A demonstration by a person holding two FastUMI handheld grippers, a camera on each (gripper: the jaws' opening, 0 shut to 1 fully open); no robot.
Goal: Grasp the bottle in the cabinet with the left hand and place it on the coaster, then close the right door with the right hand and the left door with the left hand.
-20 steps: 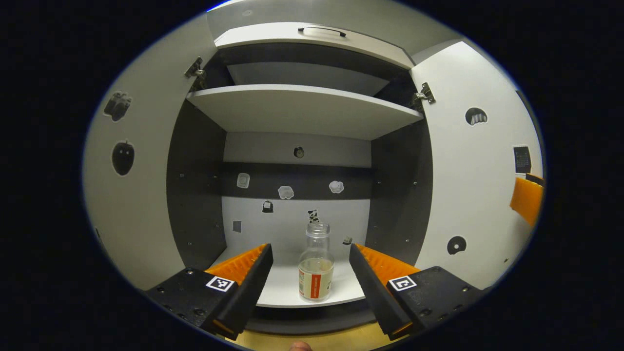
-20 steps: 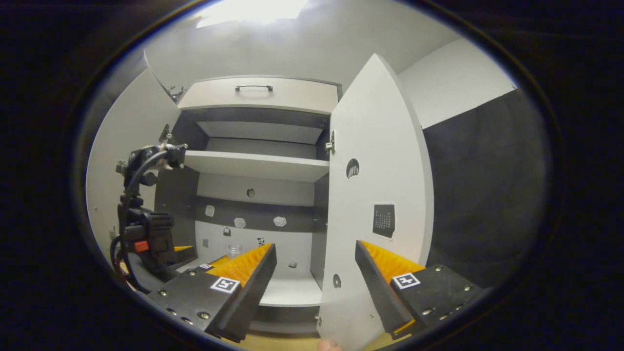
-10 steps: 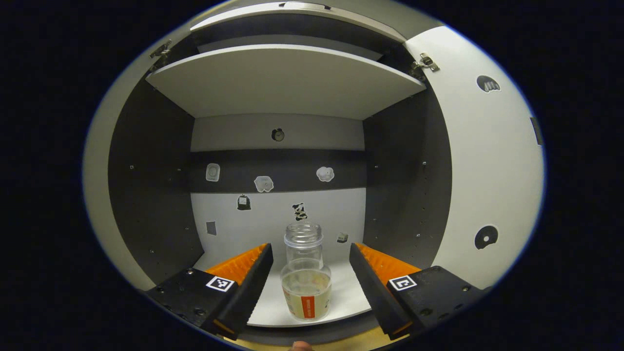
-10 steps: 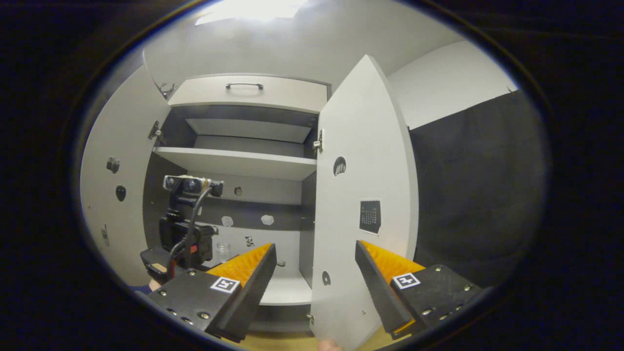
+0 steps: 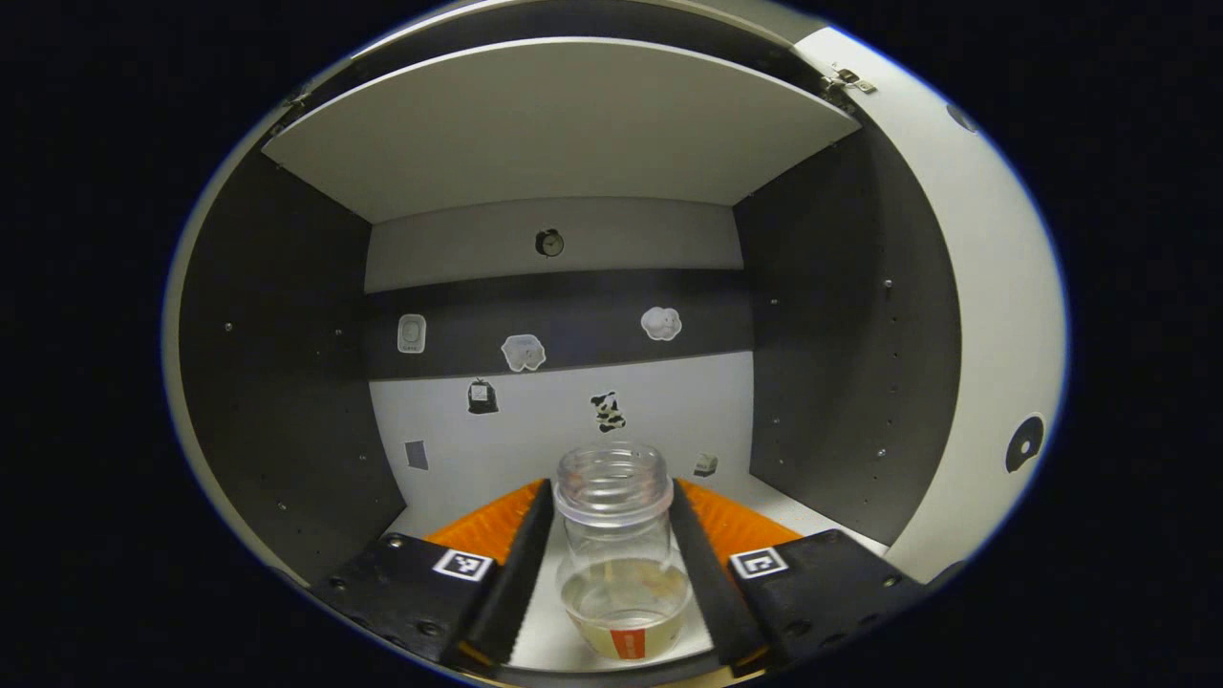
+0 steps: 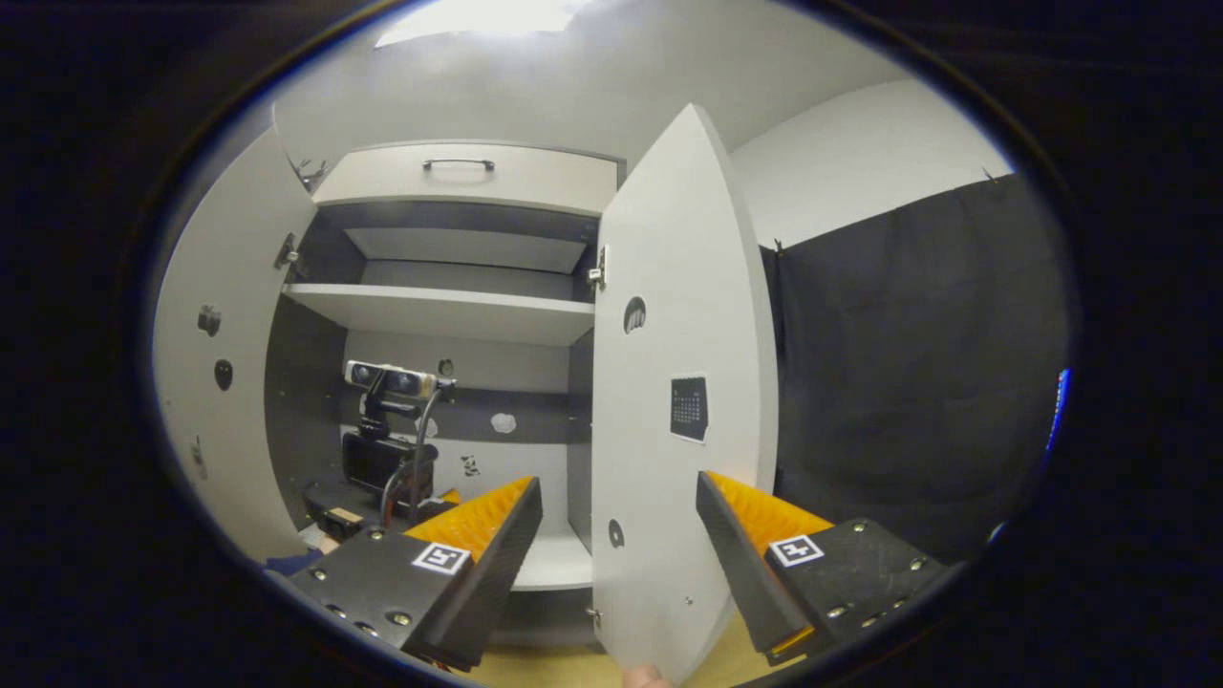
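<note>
My left gripper (image 5: 611,535) is narrowed around the bottle (image 5: 621,554), both fingers against its sides, on the near edge of the cabinet's lower shelf (image 5: 764,497). My right gripper (image 6: 619,535) gapes wide beside the open right door (image 6: 669,401).

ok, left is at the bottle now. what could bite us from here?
1. The bottle has no cap and holds liquid, so tilting it on the way out could spill.
2. The left gripper fingers flank it closely but contact isn't certain; lifting early may drop it.
3. The right door stands open beside the exit path, so a wide swing could clip it.
</note>
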